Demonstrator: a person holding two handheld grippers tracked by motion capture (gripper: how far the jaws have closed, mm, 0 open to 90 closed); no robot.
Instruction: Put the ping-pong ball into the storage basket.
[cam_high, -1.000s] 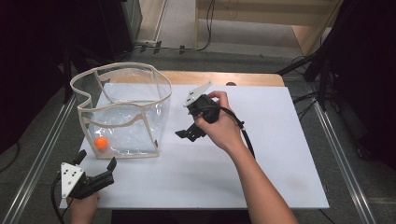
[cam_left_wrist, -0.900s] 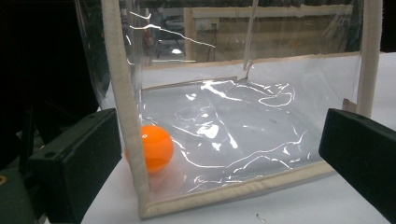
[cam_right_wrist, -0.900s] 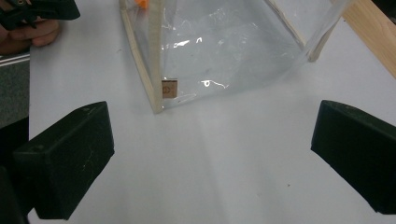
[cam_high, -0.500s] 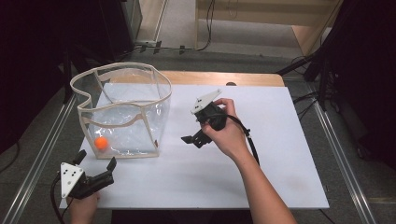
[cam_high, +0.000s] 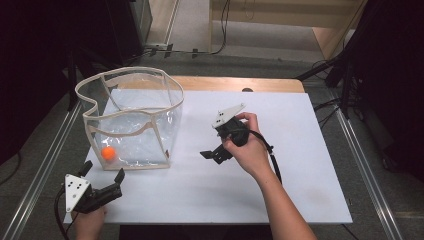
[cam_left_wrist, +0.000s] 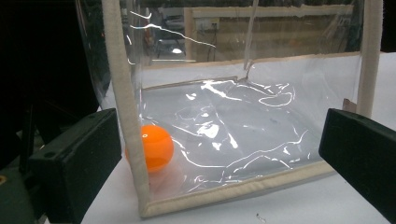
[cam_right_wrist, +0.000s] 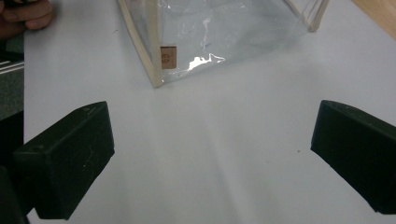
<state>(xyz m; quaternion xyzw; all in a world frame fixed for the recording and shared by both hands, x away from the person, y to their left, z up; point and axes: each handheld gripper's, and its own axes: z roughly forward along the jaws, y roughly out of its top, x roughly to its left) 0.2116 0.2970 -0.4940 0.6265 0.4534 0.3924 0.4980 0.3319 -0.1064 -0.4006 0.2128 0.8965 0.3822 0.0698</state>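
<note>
Currently both claws are released, jaws spread wide, nothing between them. Left claw (cam_high: 102, 182) sits at the near-left corner of the white surface (cam_high: 300, 150), just short of the clear bag (cam_high: 131, 120) and aimed at it — its own view looks straight through the bag's front wall. The bag stands upright and open-topped on the left half of the surface, clear plastic walls with cream fabric edging. Orange ball (cam_high: 108, 153) lies inside on the bag's floor, in the near-left corner, right behind the cream corner seam; in the left gripper view the ball (cam_left_wrist: 152, 147) shows just inside the left jaw. Right claw (cam_high: 216, 153) is held above mid-surface, right of the bag and apart from it, tilted down toward the bag's near-right corner. Its view shows bare white surface between the jaws, and farther off the bag corner with a small brown tag (cam_right_wrist: 168, 57) on the wall.
</note>
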